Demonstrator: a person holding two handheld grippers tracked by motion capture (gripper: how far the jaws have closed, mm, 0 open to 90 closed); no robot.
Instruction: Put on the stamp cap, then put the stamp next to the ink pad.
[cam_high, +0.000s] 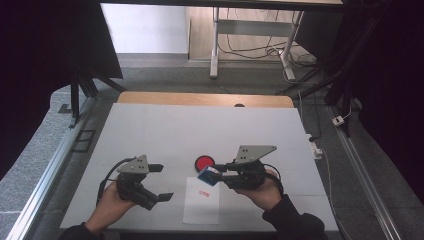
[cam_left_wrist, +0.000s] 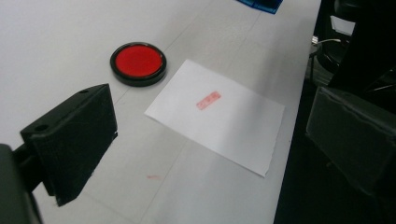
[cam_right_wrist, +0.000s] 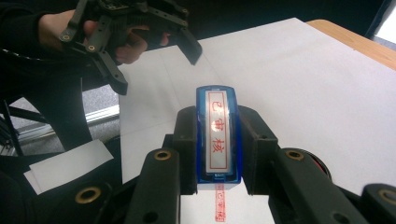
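The right gripper (cam_right_wrist: 217, 140) is clamping the blue stamp (cam_right_wrist: 218, 135) between its 2 jaws, seemingly above the paper (cam_high: 201, 200); the left gripper (cam_high: 162, 182) is hanging wide open, gripping nothing

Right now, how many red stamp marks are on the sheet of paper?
1: a single red mark near the middle of the paper, just below the blue stamp held in the right gripper.

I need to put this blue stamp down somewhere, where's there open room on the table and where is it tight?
Open: the far half of the white table top, beyond the red ink pad, and the strip right of the right gripper. Crowded: the near middle, where the stamped paper, the ink pad and the blue stamp sit close together, with the open left gripper just left of the paper.
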